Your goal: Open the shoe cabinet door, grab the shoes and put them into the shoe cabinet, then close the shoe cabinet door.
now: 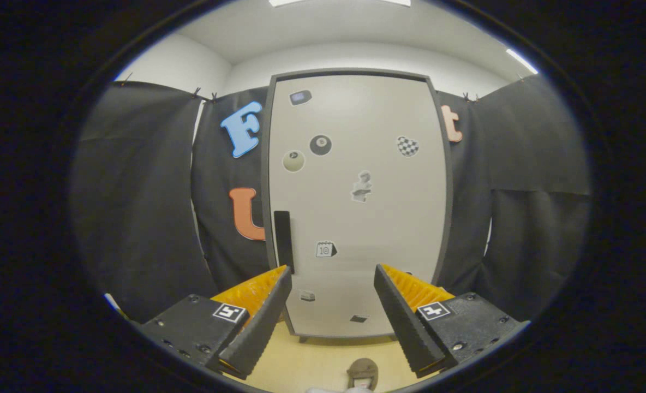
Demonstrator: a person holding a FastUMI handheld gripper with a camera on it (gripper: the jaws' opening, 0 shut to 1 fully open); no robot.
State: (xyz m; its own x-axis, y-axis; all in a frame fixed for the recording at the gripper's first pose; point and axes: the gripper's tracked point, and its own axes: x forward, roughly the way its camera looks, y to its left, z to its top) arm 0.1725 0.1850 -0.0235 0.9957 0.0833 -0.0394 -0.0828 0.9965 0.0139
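The gripper [332, 305] was held facing the cabinet, its jaws standing wide apart and holding nothing; the floor and the lower part of the door showed in the gap between them.

Left to right: the tall pale grey shoe cabinet door with a dark frame [388, 218] stood shut, directly ahead of the jaws and beyond them. On its left side ran a narrow black vertical handle [282, 240], long axis upright, set just inside the dark frame. The handle lay ahead of and slightly above the tip of the left jaw, nearer that jaw than the right one. In my judgement the coming move turns on this: the jaws must go forward and a little left to straddle the handle, and the door would then swing out from that side.

Low between the jaws, on the pale yellow floor [301, 355], lay a brown shoe [363, 372], close under the gripper and well short of the cabinet. A light-coloured object touched it on the near side; whether this was a second shoe could not be told.

Count: one cabinet door, one handle, one shoe identified with certainty, nine small stickers [321, 145] on the door.
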